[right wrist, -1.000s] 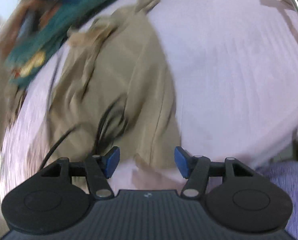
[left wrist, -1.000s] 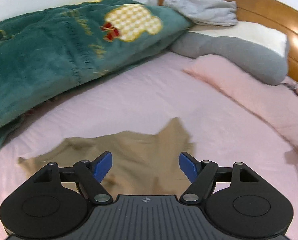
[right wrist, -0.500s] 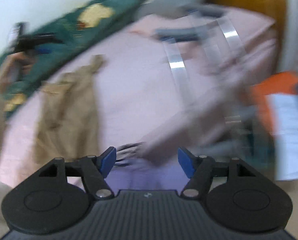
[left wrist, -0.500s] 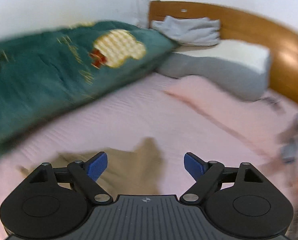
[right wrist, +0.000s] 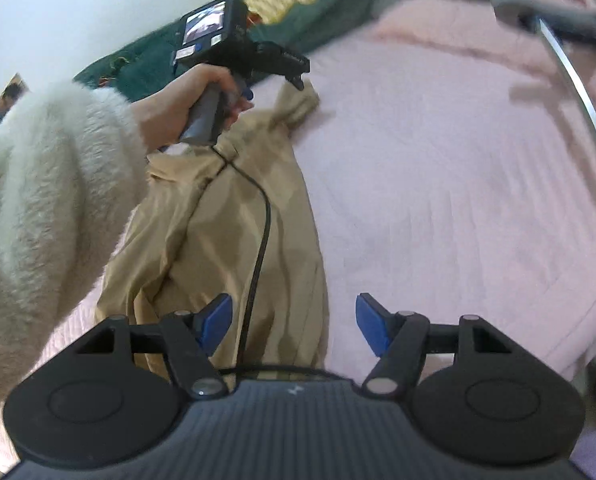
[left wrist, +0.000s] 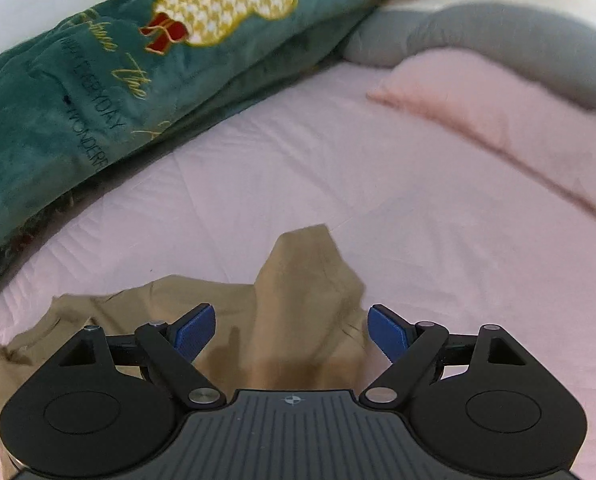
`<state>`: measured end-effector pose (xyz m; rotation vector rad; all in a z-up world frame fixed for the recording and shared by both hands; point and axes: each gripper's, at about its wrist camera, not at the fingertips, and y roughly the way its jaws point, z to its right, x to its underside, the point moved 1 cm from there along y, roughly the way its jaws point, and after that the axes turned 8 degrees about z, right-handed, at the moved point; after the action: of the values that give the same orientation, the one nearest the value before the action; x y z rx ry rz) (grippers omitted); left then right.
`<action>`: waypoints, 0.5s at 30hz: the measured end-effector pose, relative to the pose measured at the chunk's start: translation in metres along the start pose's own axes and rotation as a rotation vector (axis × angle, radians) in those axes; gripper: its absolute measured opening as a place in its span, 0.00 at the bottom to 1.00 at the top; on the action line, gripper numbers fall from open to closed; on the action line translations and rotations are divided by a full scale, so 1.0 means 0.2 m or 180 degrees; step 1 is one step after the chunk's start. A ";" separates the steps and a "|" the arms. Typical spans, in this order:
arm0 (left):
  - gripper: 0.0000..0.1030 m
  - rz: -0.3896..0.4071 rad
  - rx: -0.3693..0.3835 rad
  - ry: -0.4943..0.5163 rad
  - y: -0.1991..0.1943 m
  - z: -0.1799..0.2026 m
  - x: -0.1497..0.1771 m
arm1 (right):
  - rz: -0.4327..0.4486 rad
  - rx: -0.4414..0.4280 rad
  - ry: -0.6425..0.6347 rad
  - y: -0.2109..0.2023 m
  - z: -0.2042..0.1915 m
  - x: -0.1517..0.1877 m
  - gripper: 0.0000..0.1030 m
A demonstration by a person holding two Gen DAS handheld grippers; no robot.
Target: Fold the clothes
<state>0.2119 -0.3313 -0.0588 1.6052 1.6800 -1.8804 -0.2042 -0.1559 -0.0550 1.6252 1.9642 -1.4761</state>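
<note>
While both grippers' jaws stood wide and empty over the tan garment (left wrist: pixel 298 320) — cable (right wrist: pixel 257 248) snagging the fold seemed the risk.

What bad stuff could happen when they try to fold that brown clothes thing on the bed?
1. A black cable lies across the tan garment, under the right gripper; its open jaws might pinch the cable with the cloth.
2. The left gripper sits over a raised fold with jaws open; it may catch several layers and fold unevenly.
3. The garment is crumpled, so creases might get folded in.
</note>
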 end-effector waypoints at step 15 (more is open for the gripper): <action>0.31 0.0026 0.0410 -0.0207 0.18 -0.09 0.11 | 0.0311 -0.0109 0.0415 -0.03 0.09 -0.01 0.66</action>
<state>0.2392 -0.3197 -0.0939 1.5746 1.5536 -2.0518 -0.2154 -0.1702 -0.0592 1.8172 1.9334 -1.3252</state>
